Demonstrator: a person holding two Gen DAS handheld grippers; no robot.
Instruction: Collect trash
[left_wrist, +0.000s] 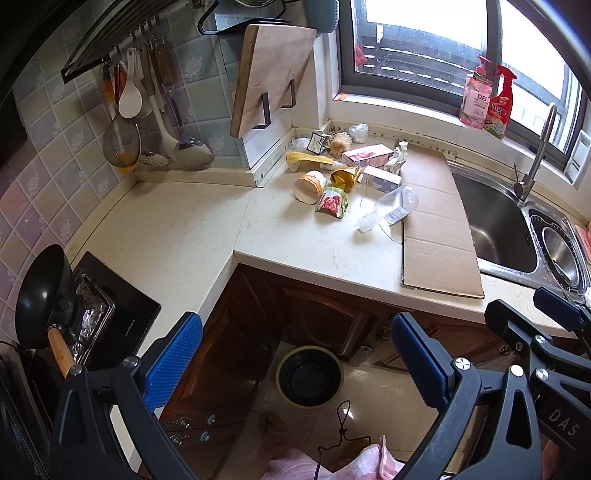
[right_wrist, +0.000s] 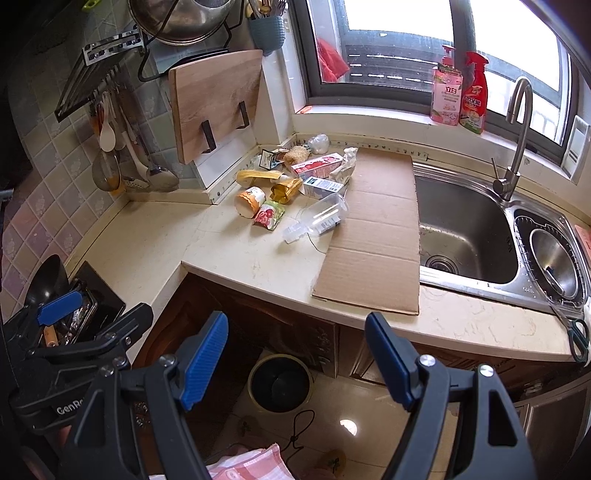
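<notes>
A pile of trash lies at the back of the counter: a clear plastic bottle (left_wrist: 391, 208) (right_wrist: 317, 218), a paper cup (left_wrist: 309, 186) (right_wrist: 251, 200), a red snack packet (left_wrist: 332, 203) (right_wrist: 269, 216), a gold packet (left_wrist: 345, 177), a pink box (left_wrist: 367, 155) (right_wrist: 317, 164) and crumpled wrappers. A dark round bin (left_wrist: 309, 376) (right_wrist: 279, 382) stands on the floor below the counter edge. My left gripper (left_wrist: 295, 362) is open and empty, held above the floor near the bin. My right gripper (right_wrist: 295, 363) is open and empty, beside it.
A flat cardboard sheet (left_wrist: 436, 229) (right_wrist: 376, 236) lies on the counter next to the steel sink (right_wrist: 465, 229). A faucet (right_wrist: 517, 140) stands behind. A black pan (left_wrist: 40, 295) sits on the stove at left. Scissors (right_wrist: 576, 336) lie at the right edge. Utensils hang on the wall.
</notes>
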